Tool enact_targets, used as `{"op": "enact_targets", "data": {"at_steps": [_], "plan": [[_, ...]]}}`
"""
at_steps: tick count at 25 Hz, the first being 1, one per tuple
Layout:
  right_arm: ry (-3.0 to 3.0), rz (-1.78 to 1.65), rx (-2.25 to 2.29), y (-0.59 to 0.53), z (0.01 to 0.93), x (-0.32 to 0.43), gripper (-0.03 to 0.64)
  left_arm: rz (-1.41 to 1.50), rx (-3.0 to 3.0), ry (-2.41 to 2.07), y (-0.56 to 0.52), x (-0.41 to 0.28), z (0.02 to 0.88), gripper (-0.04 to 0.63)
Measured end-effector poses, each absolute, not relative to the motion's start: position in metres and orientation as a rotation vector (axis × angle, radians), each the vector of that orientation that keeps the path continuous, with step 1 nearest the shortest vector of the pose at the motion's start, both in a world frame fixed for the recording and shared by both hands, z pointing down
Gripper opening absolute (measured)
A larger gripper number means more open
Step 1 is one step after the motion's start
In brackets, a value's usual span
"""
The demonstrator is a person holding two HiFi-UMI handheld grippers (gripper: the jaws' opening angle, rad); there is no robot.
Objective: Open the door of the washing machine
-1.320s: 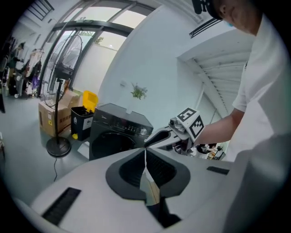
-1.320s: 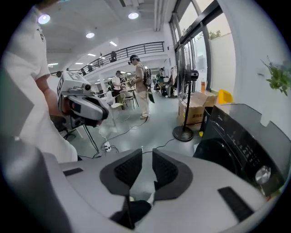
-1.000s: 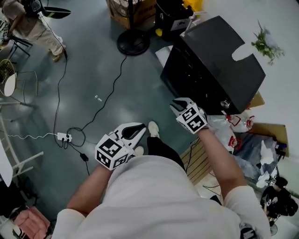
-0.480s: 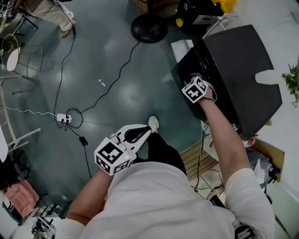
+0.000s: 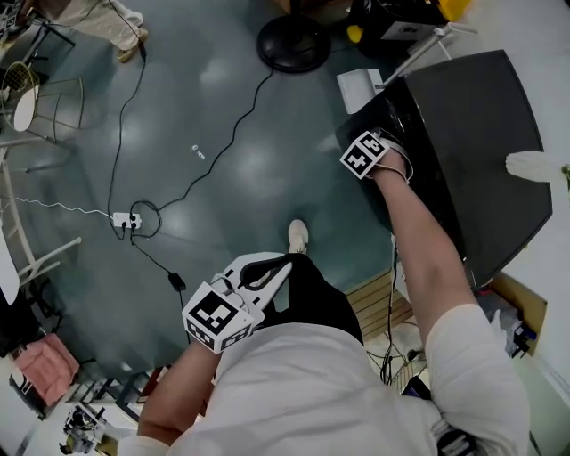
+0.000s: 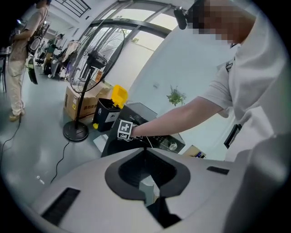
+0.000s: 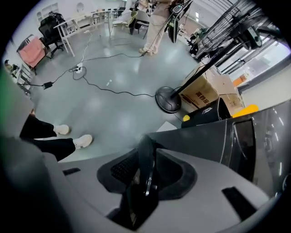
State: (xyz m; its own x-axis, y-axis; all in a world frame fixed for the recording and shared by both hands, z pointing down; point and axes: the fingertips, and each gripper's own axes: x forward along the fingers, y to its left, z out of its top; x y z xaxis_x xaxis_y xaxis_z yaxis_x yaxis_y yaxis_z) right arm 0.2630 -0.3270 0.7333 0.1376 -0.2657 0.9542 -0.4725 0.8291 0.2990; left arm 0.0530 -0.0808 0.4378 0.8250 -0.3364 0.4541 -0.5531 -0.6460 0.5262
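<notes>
The dark washing machine (image 5: 472, 142) stands at the upper right of the head view, with my right gripper (image 5: 383, 135) pressed up to its front face, pointing steeply down. In the right gripper view a thin dark door edge (image 7: 144, 168) stands between the jaws of the right gripper (image 7: 146, 150). The jaws have just been opening, and I see no pad pressing on that edge. The machine's grey front (image 7: 213, 136) fills the right side. My left gripper (image 5: 285, 265) hangs by the person's leg, shut and empty. The left gripper (image 6: 145, 150) faces the machine (image 6: 136, 113) from a distance.
A fan's round base (image 5: 292, 43) and a black bin (image 5: 392, 18) stand beyond the machine. A cable runs across the floor to a power strip (image 5: 125, 219). A wooden pallet (image 5: 378, 303) lies by the machine, and a chair (image 5: 36, 98) and another person (image 5: 98, 13) are at far left.
My right gripper went from mid-air beside the machine down onto its front face, and its jaws widened. The left gripper sank a little lower, toward the person's body.
</notes>
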Motion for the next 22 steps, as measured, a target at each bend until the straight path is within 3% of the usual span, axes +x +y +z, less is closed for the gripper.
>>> {"op": "enact_targets", "data": {"at_steps": [11, 15, 22], "plan": [[-1.29, 0.214, 0.643, -0.335, 0.768, 0.274, 0.13, 0.431, 2.29, -0.657, -0.08, 0.048, 0.447, 0.02], [-1.281, 0.227, 0.687, -0.339, 0.769, 0.276, 0.058, 0.432, 2.274, -0.656, -0.078, 0.045, 0.452, 0.02], [-1.282, 0.24, 0.691, -0.341, 0.766, 0.276, 0.055, 0.423, 2.283, -0.655, -0.079, 0.047, 0.452, 0.02]]}}
